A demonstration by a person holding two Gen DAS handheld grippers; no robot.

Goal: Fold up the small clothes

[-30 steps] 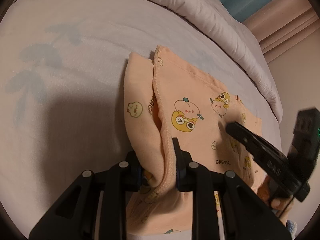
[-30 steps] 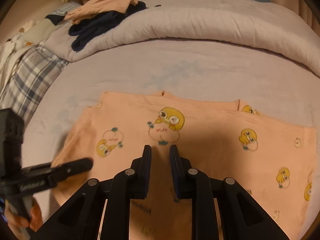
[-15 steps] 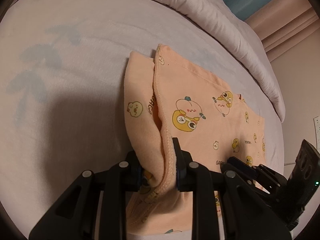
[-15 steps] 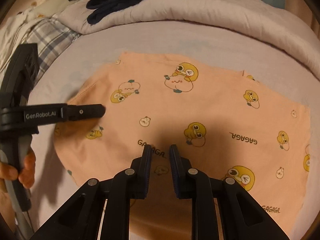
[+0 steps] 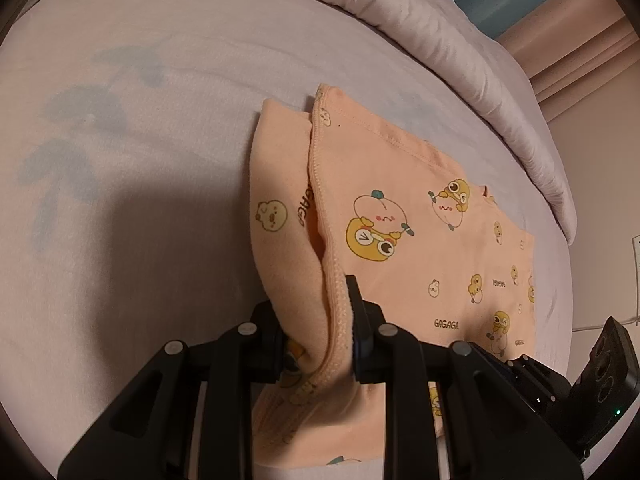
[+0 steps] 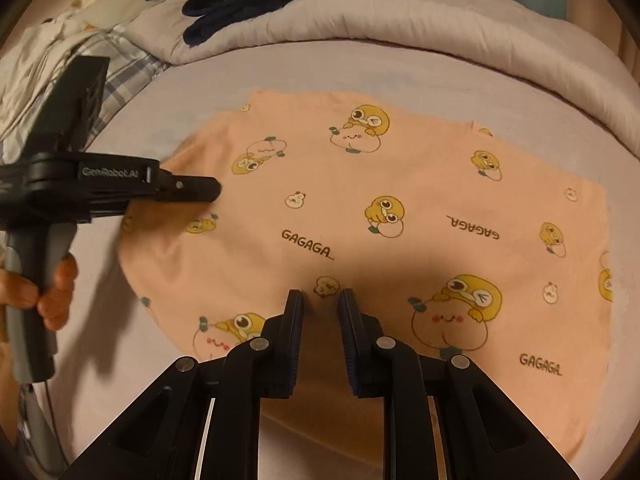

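Since the earlier frame the right gripper (image 6: 320,300) has slid back toward the near hem of the peach cotton garment printed with yellow cartoon ducks and "GAGAGA" lettering (image 6: 400,208), so more of the cloth lies spread ahead of it. Its jaws stand narrowly apart above the fabric, with nothing pinched between them.

At nine o'clock in the right wrist view, the left gripper (image 6: 208,190) reaches in from the side, a person's hand (image 6: 48,292) wrapped round its grey handle. Its jaws are clamped on a doubled fold of the garment's stitched edge (image 5: 336,320), lifted off the bed.

The garment lies flat on a pale lilac bedsheet (image 5: 140,160). At twelve o'clock runs a rolled grey duvet (image 6: 440,28), with dark navy clothing (image 6: 240,12) heaped on it at eleven.
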